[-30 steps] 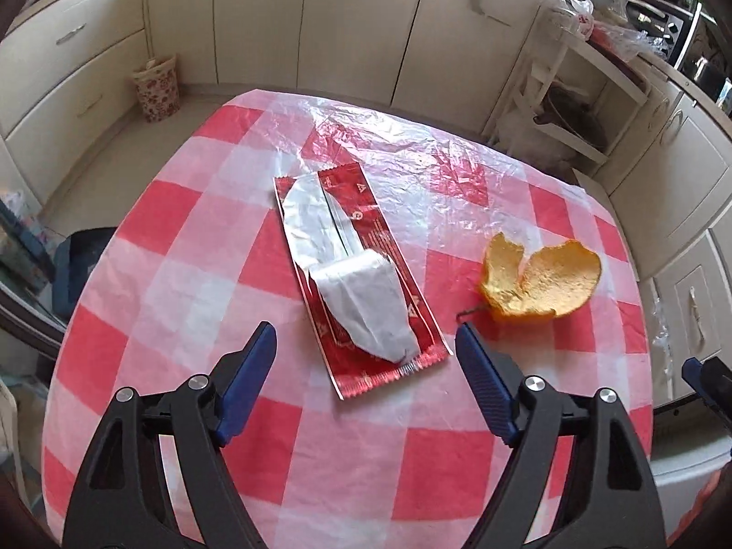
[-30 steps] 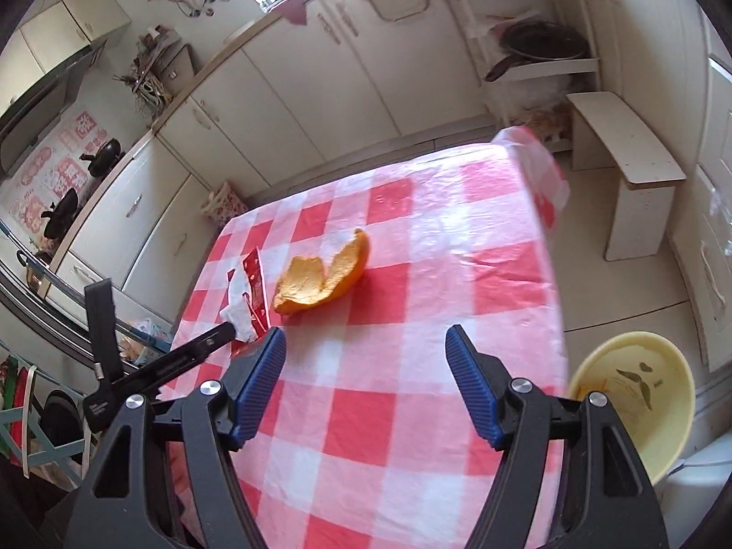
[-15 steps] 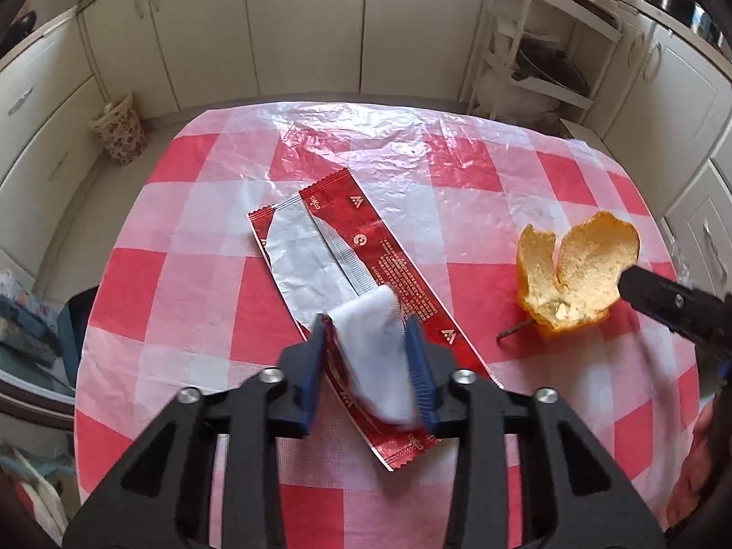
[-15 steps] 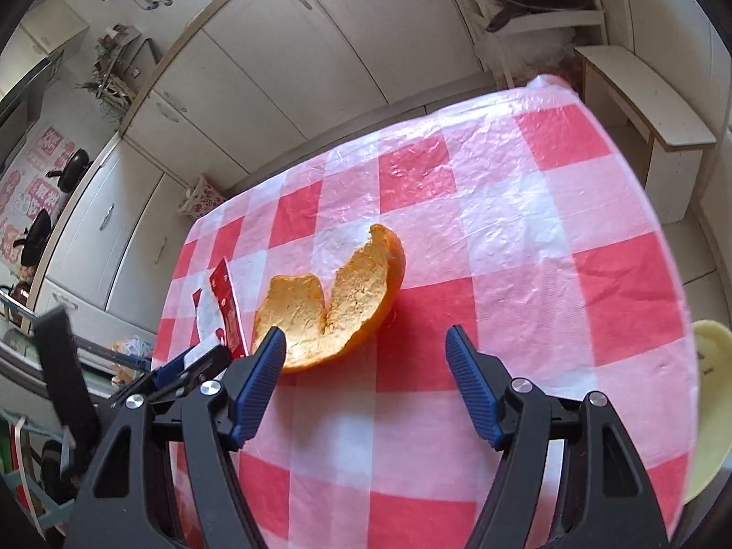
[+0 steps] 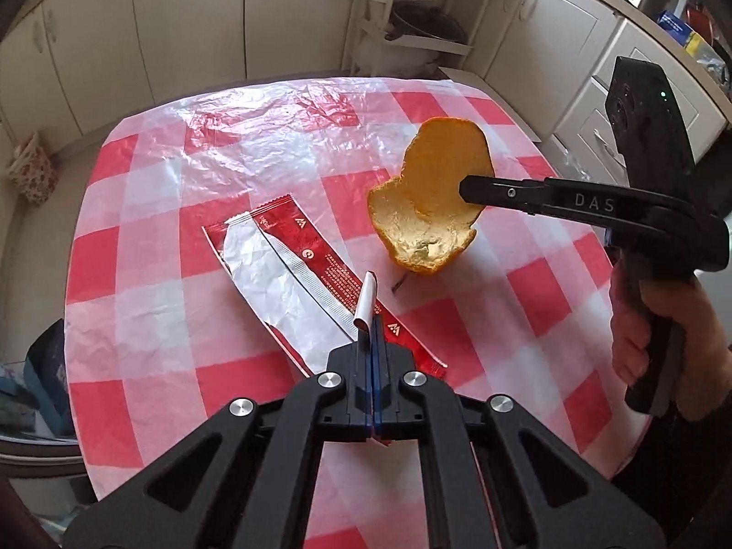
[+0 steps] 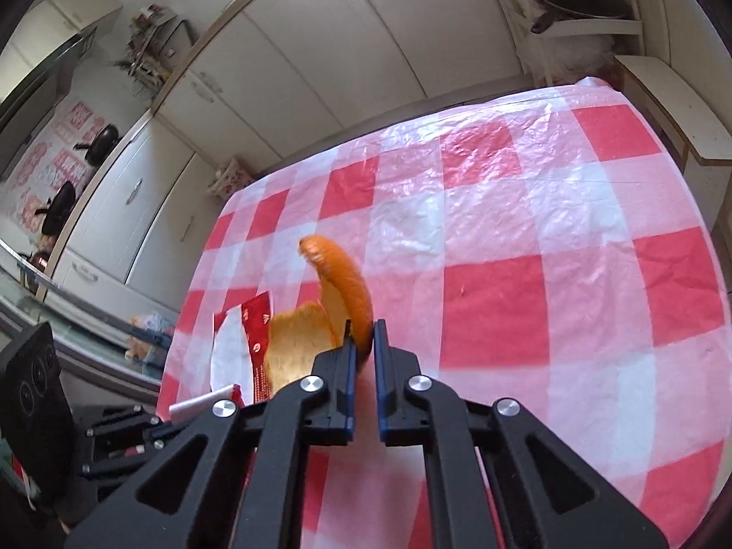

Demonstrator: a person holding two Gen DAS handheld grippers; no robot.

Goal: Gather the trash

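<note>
Both grippers have closed since a second ago, each on one piece of trash above the one checked table (image 5: 146,210): the right gripper (image 6: 364,343) clamps the single orange peel (image 5: 430,201), the left gripper (image 5: 369,334) pinches the white flap of one red wrapper (image 5: 315,270), its far end lying just beside the peel
</note>
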